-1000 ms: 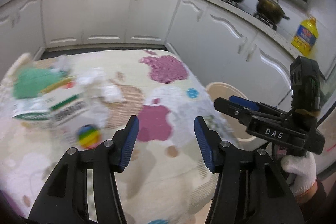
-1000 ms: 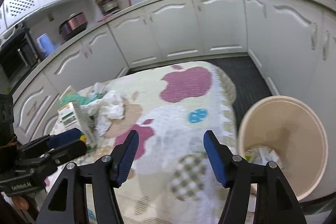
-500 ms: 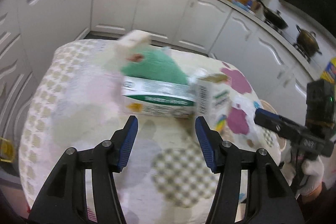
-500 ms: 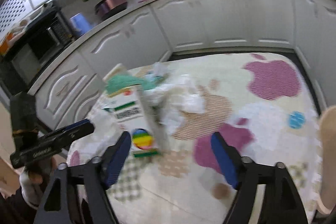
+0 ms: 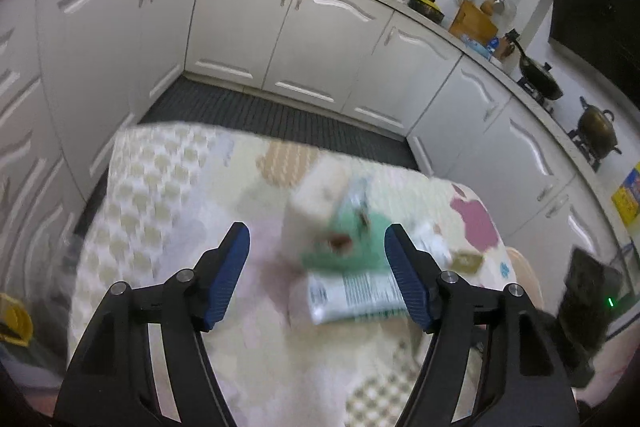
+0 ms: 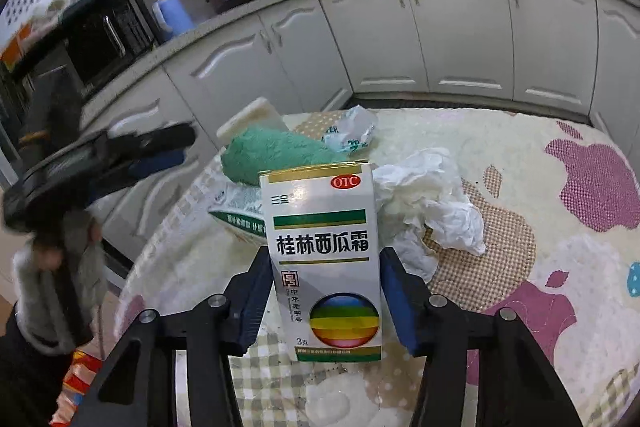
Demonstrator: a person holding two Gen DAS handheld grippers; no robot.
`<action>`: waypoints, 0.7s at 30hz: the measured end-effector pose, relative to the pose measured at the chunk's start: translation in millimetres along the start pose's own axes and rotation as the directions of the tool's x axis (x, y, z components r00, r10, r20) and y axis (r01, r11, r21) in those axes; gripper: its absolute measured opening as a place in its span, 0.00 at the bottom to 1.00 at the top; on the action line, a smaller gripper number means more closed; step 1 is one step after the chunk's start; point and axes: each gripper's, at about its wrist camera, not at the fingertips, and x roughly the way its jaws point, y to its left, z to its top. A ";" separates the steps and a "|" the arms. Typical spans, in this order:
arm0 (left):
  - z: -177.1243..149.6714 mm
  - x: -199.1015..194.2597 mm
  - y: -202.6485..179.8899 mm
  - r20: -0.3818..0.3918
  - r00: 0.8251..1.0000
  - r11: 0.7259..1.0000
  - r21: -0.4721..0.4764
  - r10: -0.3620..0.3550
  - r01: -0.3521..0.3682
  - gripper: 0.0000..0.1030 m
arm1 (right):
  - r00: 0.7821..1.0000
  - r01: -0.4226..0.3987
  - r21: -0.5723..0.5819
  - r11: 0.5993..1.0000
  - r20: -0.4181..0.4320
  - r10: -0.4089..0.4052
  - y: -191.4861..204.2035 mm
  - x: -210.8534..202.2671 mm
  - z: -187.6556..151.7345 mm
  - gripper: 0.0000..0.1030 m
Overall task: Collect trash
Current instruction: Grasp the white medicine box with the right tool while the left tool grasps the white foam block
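The right gripper (image 6: 325, 297) has been brought down around the box (image 6: 325, 259), which stands upright on the table (image 6: 520, 327); half a second ago it was hanging short of the pile with its fingers spread on nothing. The blue pads (image 6: 394, 301) now flank both sides of the box, touching or nearly so; whether they are bearing on it cannot be told. A grasp therefore looks about to be made, and no lift is shown.

Just behind the box lie crumpled tissue (image 6: 432, 199), a green cloth (image 6: 276, 153) and a flat carton (image 6: 236, 217).

The left gripper (image 5: 316, 275) has been swung further left and is held wide and empty above the blurred cloth (image 5: 344, 247) and carton (image 5: 352, 297).

Beyond, white cabinets (image 6: 452, 35) are seen. The rest of the trash remains to be collected.
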 end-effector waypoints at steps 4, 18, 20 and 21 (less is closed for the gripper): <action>20.7 20.9 -7.3 -0.030 1.000 0.998 0.057 0.006 -0.005 0.67 | 1.000 -0.001 0.011 1.000 0.025 0.000 -6.6 -13.6 1.6 0.48; 26.7 45.8 -2.2 -0.080 0.993 0.994 0.083 0.082 -0.076 0.28 | 0.999 -0.016 0.022 1.000 0.051 0.015 -11.3 -40.4 -3.2 0.48; 26.6 31.6 -1.5 -0.053 0.995 0.994 0.079 0.080 -0.076 0.28 | 0.999 -0.016 0.023 1.000 0.052 0.015 -12.2 -41.7 -3.3 0.48; 26.7 24.7 -1.9 -0.039 0.996 0.994 0.079 0.081 -0.078 0.28 | 0.999 -0.014 0.024 1.000 0.051 0.013 -12.2 -41.6 -3.3 0.48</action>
